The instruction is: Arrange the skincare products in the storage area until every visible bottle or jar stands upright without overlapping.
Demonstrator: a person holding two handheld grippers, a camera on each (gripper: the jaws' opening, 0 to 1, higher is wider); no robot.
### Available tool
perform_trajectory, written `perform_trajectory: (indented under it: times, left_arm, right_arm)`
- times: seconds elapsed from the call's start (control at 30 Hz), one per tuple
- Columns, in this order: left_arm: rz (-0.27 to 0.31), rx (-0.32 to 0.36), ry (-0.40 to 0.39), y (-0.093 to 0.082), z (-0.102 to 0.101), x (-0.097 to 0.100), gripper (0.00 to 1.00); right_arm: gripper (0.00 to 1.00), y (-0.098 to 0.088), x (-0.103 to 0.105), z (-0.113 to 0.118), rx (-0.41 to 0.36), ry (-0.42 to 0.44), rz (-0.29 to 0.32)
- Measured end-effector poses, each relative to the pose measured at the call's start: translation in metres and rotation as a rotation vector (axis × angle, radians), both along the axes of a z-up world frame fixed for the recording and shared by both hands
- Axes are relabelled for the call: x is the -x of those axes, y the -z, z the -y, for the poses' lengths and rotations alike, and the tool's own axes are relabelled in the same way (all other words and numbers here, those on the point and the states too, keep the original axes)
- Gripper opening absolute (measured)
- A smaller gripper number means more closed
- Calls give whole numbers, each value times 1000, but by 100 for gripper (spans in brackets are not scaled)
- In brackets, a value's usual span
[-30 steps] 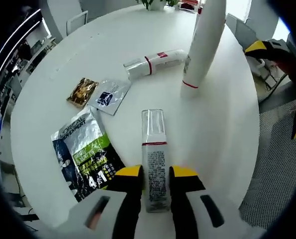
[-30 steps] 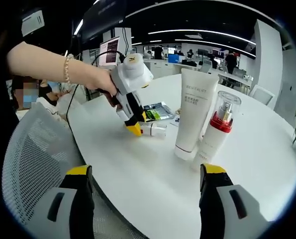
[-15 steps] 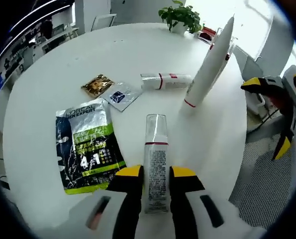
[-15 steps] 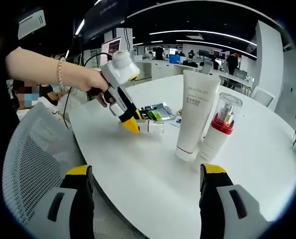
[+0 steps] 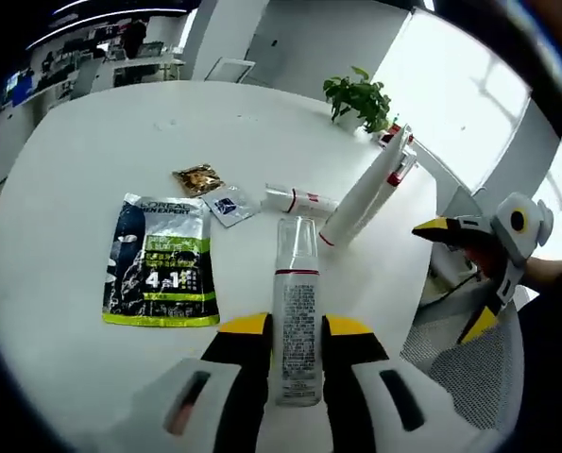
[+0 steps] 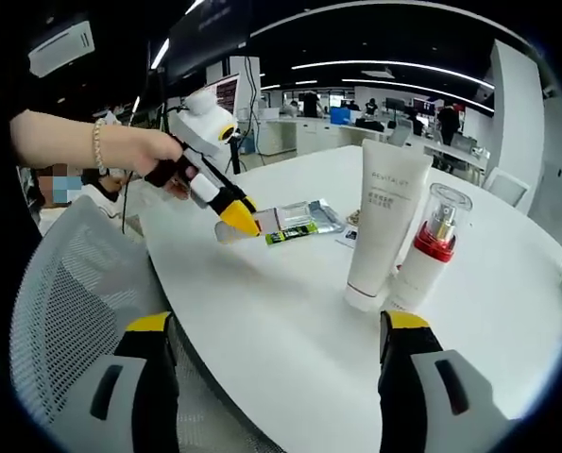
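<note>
My left gripper (image 5: 296,326) is shut on a clear-capped bottle (image 5: 297,283) with a red band, held off the white round table (image 5: 82,170). In the right gripper view a hand holds that left gripper (image 6: 238,219), and the bottle (image 6: 273,222) sticks out roughly level from it. A tall white tube (image 5: 356,200) (image 6: 386,222) stands upright on its cap. Right beside it stands a pump bottle (image 6: 434,247) with a red collar. Another bottle (image 5: 299,200) lies on its side past the held one. My right gripper (image 6: 279,326) (image 5: 479,260) hovers open at the table's edge, holding nothing.
A large black-and-green sachet (image 5: 161,260) lies flat on the table, with a gold sachet (image 5: 197,177) and a small blue-and-white one (image 5: 226,204) beyond it. A potted plant (image 5: 359,94) stands at the far rim. A mesh chair (image 6: 63,311) sits below the table edge.
My left gripper has lifted the bottle off the table and swung it up and away from the tube. The right gripper has stayed open in place.
</note>
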State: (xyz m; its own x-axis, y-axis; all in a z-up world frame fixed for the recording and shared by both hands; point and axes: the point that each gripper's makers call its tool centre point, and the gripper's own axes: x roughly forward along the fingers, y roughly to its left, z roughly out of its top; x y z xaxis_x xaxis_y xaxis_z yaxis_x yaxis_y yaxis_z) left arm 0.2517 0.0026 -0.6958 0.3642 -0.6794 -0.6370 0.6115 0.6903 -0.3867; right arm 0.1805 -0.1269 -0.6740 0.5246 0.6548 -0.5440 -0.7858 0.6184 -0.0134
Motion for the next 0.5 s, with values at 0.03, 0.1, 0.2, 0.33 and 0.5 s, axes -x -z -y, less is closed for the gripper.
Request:
perform_trajectory:
  times: [0.03, 0.1, 0.2, 0.33, 0.5]
  left_arm:
    - [-5, 12, -9, -2, 0, 3, 24]
    - [7, 23, -7, -5, -1, 5, 24]
    - [18, 54, -2, -13, 0, 11, 24]
    - [32, 155, -22, -28, 2, 16, 24]
    - [57, 244, -26, -50, 7, 29, 24]
  right_arm:
    - [88, 0, 2, -2, 4, -11, 1]
    - [88, -2, 4, -6, -6, -26, -3]
    - [88, -5, 4, -8, -29, -35, -14]
    - [86, -20, 1, -14, -122, -31, -32]
    - [80, -40, 2, -39, -318, -76, -109]
